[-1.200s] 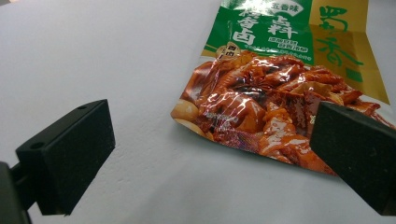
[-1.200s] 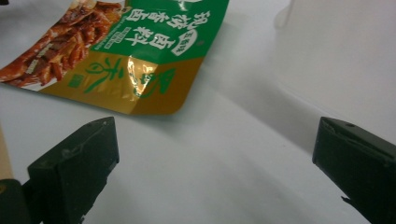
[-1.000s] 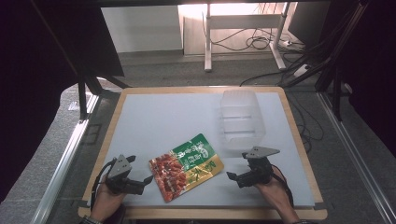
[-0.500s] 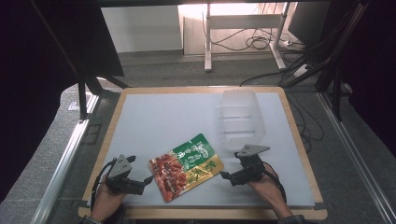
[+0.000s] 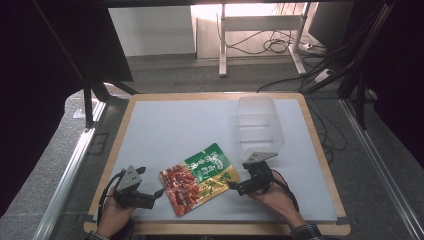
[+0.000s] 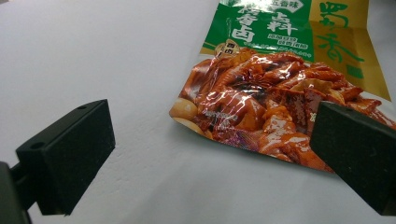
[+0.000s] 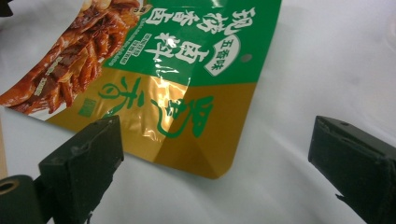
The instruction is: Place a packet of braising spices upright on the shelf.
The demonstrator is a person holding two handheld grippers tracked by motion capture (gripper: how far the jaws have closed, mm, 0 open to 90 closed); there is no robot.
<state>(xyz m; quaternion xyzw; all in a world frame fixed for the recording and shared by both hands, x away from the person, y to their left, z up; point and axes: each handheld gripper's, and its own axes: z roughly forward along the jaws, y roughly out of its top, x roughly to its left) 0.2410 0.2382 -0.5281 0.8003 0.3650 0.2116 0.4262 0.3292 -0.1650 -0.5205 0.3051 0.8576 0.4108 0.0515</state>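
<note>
Snack pouch (image 5: 199, 178) flat on table between left gripper (image 5: 159, 193), right gripper (image 5: 232, 186); fingers spread, ungrasped.

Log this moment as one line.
left tongs: open, beside pouch | right tongs: open, beside pouch | clear bin: empty

Glossy, crinkled plastic-film food pouch (image 5: 200, 177) (glare across the print); matt white tabletop (image 5: 175, 130) with wooden rim; clear, smooth plastic container (image 5: 259, 125) near far right corner; matt black fingers (image 6: 70, 154).
</note>
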